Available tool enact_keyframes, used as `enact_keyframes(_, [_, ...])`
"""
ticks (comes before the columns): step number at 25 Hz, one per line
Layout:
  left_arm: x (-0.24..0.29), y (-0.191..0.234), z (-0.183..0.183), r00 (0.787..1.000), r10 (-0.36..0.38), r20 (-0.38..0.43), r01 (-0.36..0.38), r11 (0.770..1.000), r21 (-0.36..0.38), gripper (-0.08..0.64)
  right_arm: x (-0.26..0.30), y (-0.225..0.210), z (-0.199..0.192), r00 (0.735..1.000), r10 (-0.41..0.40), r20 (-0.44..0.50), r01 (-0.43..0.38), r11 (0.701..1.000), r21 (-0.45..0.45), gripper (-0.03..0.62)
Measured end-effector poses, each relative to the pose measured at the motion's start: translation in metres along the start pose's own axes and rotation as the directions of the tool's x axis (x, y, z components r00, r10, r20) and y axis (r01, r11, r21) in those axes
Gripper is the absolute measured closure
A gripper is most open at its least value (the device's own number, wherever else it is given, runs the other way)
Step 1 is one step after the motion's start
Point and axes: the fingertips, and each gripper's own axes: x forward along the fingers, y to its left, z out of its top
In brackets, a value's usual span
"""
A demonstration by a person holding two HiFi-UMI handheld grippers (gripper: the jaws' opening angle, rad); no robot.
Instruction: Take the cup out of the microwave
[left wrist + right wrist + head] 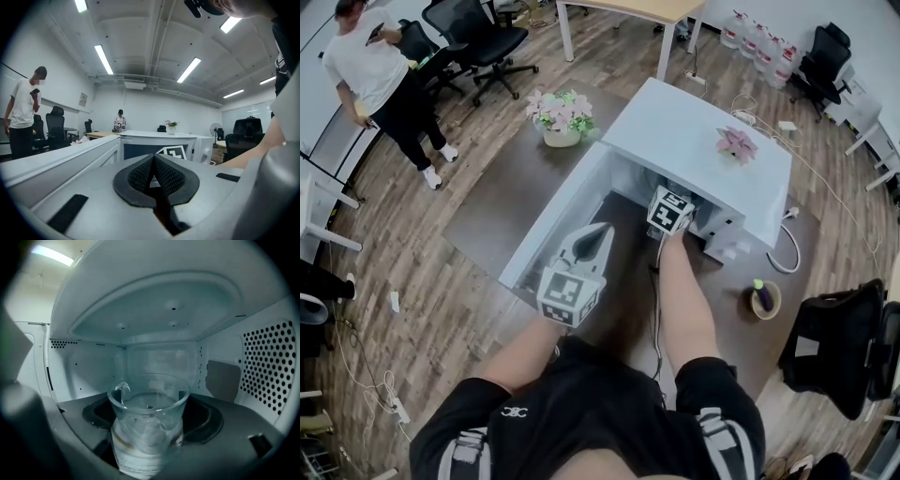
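Note:
A clear plastic cup [149, 401] with a printed band low on its wall stands on the floor of the white microwave [694, 141]. My right gripper [150, 437] reaches into the cavity, and the cup stands between its dark pads [96, 413]. Dark gaps show on both sides of the rim. In the head view only its marker cube [671, 208] shows at the cavity mouth. The microwave door [551, 217] hangs open to the left. My left gripper [602, 231] is shut and empty just inside that door, with its pads [140, 176] pressed together.
A pink flower [736, 143] lies on the microwave top. A flower pot [562, 117] stands on the dark table behind the door. A small bowl [764, 298] sits at the right, with a black chair [834, 342] beyond. A person [380, 80] stands at far left.

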Motion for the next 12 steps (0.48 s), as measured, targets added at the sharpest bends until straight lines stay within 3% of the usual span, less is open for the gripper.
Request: enact_keyframes(12, [-0.006, -0.006, 0.011, 1.0, 0.014, 0.005, -0.014, 1.0, -0.014, 0.56, -0.035, 0.002, -0.004, 0.995, 0.094, 0.028, -0.094, 0.995, -0.029, 0.195])
